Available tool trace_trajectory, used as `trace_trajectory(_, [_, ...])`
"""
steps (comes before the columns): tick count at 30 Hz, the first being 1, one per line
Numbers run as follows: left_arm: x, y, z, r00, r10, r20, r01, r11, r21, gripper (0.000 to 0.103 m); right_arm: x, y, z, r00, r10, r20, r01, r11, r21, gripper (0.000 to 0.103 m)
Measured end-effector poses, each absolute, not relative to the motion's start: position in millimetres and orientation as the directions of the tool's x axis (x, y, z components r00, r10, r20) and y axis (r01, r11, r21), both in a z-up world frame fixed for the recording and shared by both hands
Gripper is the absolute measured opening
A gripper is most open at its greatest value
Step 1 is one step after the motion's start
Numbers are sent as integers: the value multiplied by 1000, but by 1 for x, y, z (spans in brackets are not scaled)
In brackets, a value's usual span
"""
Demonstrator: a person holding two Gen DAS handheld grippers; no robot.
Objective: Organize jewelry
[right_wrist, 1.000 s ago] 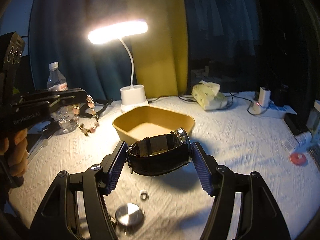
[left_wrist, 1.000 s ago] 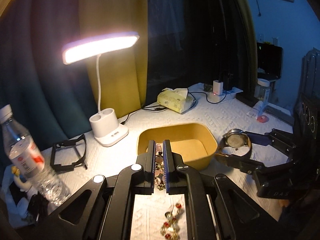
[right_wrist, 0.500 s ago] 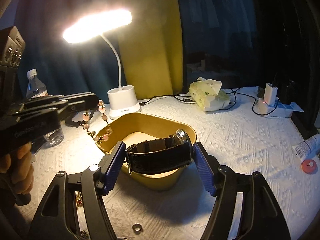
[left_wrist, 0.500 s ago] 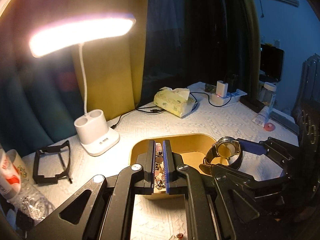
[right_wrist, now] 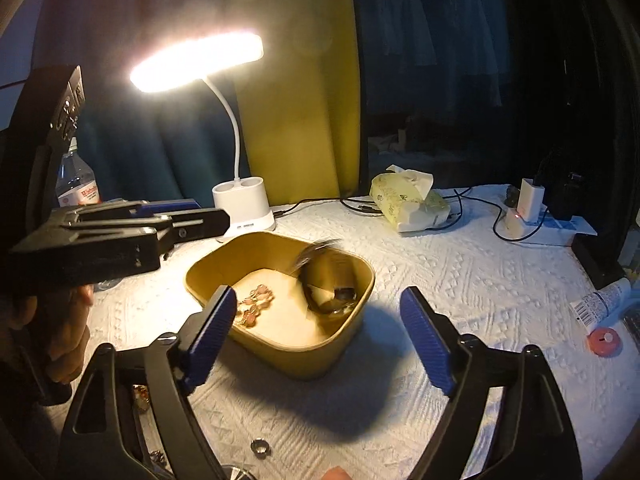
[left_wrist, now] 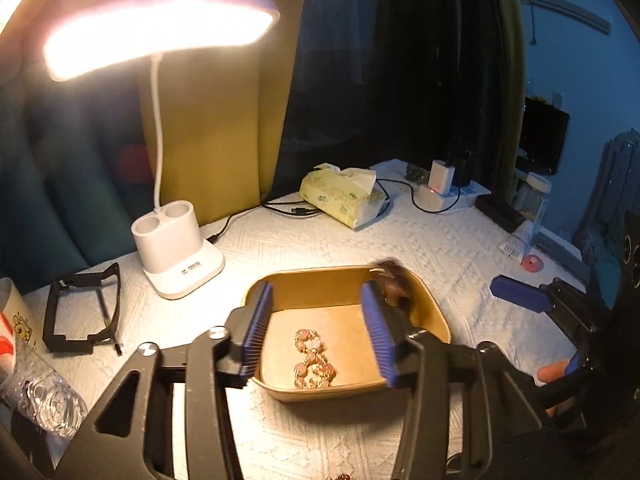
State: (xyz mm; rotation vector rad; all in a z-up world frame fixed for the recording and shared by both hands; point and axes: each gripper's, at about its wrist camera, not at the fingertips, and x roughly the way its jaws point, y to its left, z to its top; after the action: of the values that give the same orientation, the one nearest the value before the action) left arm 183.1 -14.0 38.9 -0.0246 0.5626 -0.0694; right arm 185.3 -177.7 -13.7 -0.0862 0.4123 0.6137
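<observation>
A yellow tray (left_wrist: 434, 312) (right_wrist: 356, 304) stands on the white cloth. A pink-and-gold beaded bracelet (left_wrist: 312, 358) (right_wrist: 256, 300) lies on its floor. A dark-strapped watch (right_wrist: 328, 280), blurred by motion, is against the tray's right inner wall; it also shows in the left wrist view (left_wrist: 390, 276). My left gripper (left_wrist: 318, 332) is open and empty above the tray's near side. My right gripper (right_wrist: 320, 336) is open and empty just in front of the tray. In the right wrist view the left gripper's fingers (right_wrist: 192, 220) reach in from the left.
A lit white desk lamp (left_wrist: 176, 248) (right_wrist: 244, 208) stands behind the tray. A tissue pack (left_wrist: 344, 196) (right_wrist: 408, 200), charger and cables sit further back. Black glasses (left_wrist: 80, 312) and a water bottle (right_wrist: 76, 184) are left. A small ring (right_wrist: 260, 448) and loose jewelry (right_wrist: 140, 394) lie near me.
Both grippers opened. The bracelet dropped from my left gripper onto the tray floor, and the watch left my right gripper and is falling into the tray's right side.
</observation>
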Motion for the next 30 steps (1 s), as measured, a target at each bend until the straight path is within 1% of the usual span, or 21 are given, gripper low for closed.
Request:
trace_trajectory(1, [180,-14,40,845,-70,-530,55,998,-44,52,183,-179,-13,740,542,-398,-576,817,42,90])
trace_trajectory(6, [163,-13,45,850,-73,-522,58,997,-45,53,169,-185,-11,748,533,-397,-568,822,33,90])
trace_trajectory(15, [110,-11,42,860,-113,-497,87,993,-75,53,140,-200,-21,744,508,-434,-549,835,37,90])
trace_trajectory(19, [82,-20,40,873,-88,-479,100,995,0,53,128,-205,-27,740,501,-449,-549,836,29,90])
trace_trajectory(22, [64,-26,38,877,-93,-471,119,993,26,53,117,-208,-30,740,498,-452,-549,836,23,90])
trace_trajectory(30, [32,-26,17,865,-117,-487,112,993,-40,53,87,-216,-44,736,484,-473,-553,833,-7,90])
